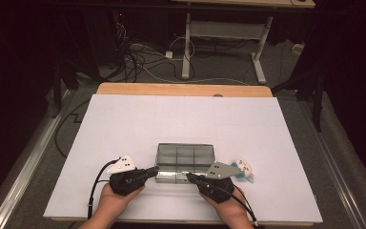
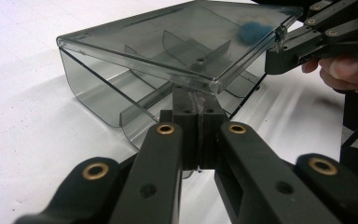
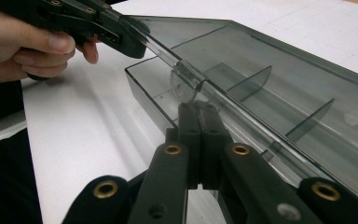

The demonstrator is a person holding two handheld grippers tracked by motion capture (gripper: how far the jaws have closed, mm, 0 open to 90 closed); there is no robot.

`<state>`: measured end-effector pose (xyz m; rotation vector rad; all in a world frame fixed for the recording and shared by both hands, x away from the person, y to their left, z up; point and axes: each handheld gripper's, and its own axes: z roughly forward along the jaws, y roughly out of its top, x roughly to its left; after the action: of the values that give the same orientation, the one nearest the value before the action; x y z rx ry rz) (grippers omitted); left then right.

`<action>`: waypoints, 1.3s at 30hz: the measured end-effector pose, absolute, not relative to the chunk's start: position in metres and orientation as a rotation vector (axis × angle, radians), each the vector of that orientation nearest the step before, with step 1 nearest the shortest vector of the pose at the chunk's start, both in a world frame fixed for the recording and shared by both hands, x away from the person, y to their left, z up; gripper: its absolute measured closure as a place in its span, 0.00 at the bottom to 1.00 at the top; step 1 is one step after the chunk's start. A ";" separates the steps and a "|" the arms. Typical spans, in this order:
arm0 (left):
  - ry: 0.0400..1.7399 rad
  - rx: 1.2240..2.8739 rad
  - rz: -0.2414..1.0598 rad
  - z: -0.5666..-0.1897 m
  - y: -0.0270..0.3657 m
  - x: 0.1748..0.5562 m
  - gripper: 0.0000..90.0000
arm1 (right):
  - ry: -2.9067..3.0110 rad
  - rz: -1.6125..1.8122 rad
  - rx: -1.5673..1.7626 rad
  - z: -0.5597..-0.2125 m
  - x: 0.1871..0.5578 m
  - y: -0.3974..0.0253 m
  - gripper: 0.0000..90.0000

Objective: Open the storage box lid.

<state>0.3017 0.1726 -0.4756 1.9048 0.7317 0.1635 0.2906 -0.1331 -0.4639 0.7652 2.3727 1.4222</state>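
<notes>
The smoky transparent plastic organiser box [image 1: 185,162] stands on the white table [image 1: 124,124] close to the person's edge, about at 6 o'clock from the table's centre, and its hinged lid [image 2: 177,42] is lifted a little from the front. The left gripper [image 1: 153,170] comes to the box from 9 o'clock and the right gripper [image 1: 190,176] from 3 o'clock. In the left gripper view the jaws stand pressed together under the front lip of the lid, but I cannot tell if they really pinch the lip or only push it up. In the right gripper view the jaws are also together, just below the small round clasp tab [image 3: 182,84], and again a true grip is not clear. The box looks light, hard and smooth, so I judge it will slide on the table if it is pushed from one side only, and the thin lid may bend or snap out of a grip. The best places to hold seem to be the front lip near both corners, not the tab. Inside are thin dividers [image 3: 249,77]. A small white and blue object [image 1: 244,170] lies just beside the right hand [image 1: 228,210], at 3 o'clock from the box.
</notes>
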 end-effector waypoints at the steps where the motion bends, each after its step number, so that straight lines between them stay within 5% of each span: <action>1: 0.730 1.907 0.162 -0.476 0.172 0.302 0.97 | 2.370 1.420 0.770 -0.464 0.290 -0.134 1.00; 39: 0.725 1.906 0.171 -0.476 0.168 0.314 0.97 | 2.134 1.354 1.000 -0.467 0.280 -0.206 1.00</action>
<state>0.3140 0.1682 -0.4759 1.9060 0.7253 0.1712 0.2795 -0.2064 -0.4667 1.0000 2.1339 1.3543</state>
